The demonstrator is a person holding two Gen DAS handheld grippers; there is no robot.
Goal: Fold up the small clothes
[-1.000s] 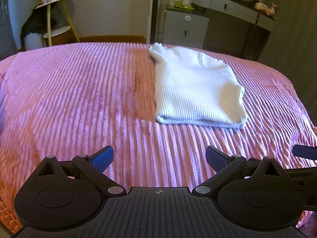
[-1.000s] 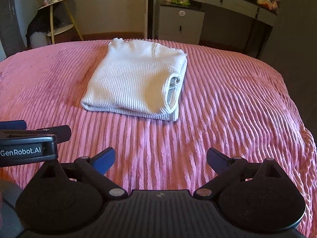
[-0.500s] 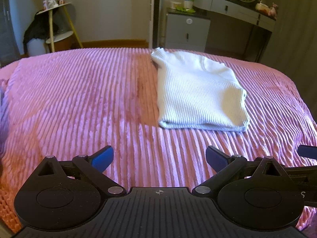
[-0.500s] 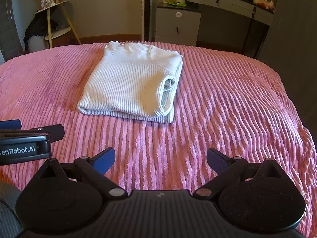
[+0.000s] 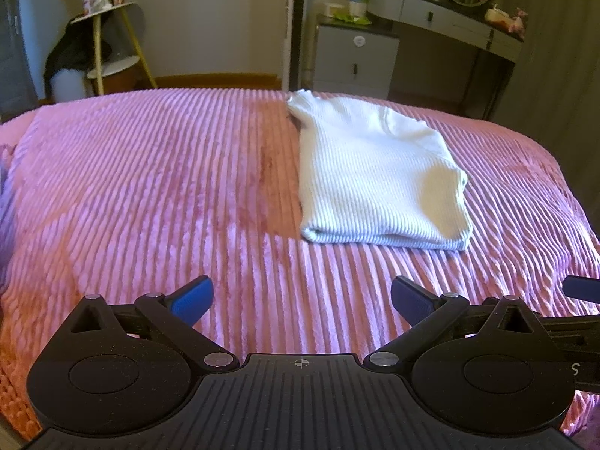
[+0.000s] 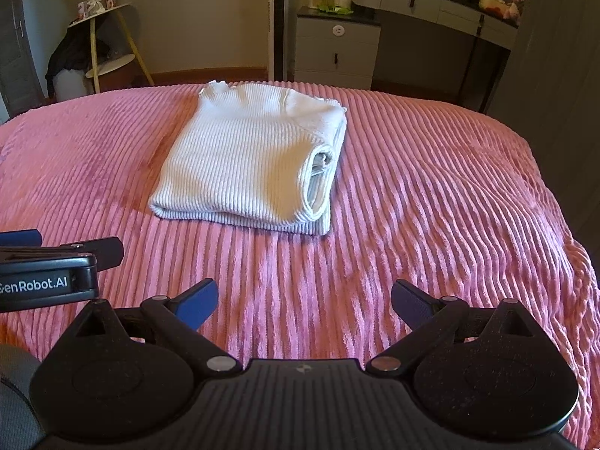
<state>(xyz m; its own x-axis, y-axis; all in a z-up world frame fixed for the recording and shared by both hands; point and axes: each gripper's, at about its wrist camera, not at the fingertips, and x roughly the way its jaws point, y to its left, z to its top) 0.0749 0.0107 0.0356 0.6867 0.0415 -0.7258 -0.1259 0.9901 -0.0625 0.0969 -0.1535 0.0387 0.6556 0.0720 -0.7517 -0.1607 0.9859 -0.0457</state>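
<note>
**A:** Where is the garment, and what are the tools doing?

**B:** A white ribbed sweater [image 6: 247, 168] lies folded into a rough rectangle on a pink corduroy-textured bedspread [image 6: 431, 206], toward the far half of the bed. Both tools hover low at the near edge, well apart from it. The left gripper [image 5: 302, 294] has its blue-tipped jaws spread wide with nothing between them; the right gripper [image 6: 303, 298] is likewise spread and empty.

**A:** What could go wrong from here?

**B:** On the sweater's right side a rolled cuff or hem stands open, showing inner layers. The fold there looks loose, so a pinch that catches only the top layer could peel the stack apart. The plush bedspread could also bunch into the jaws if they come in too low. The knit looks soft and stretchy, so dragging one corner would likely skew the rectangle.

**A:** Any readable writing?

**B:** In the right wrist view, the side of the left tool reads "GenRobot.AI" [image 6: 35, 284], its first letter partly cut off. Bottles on the distant dressing table [image 6: 431, 3] are too small to read.
</note>
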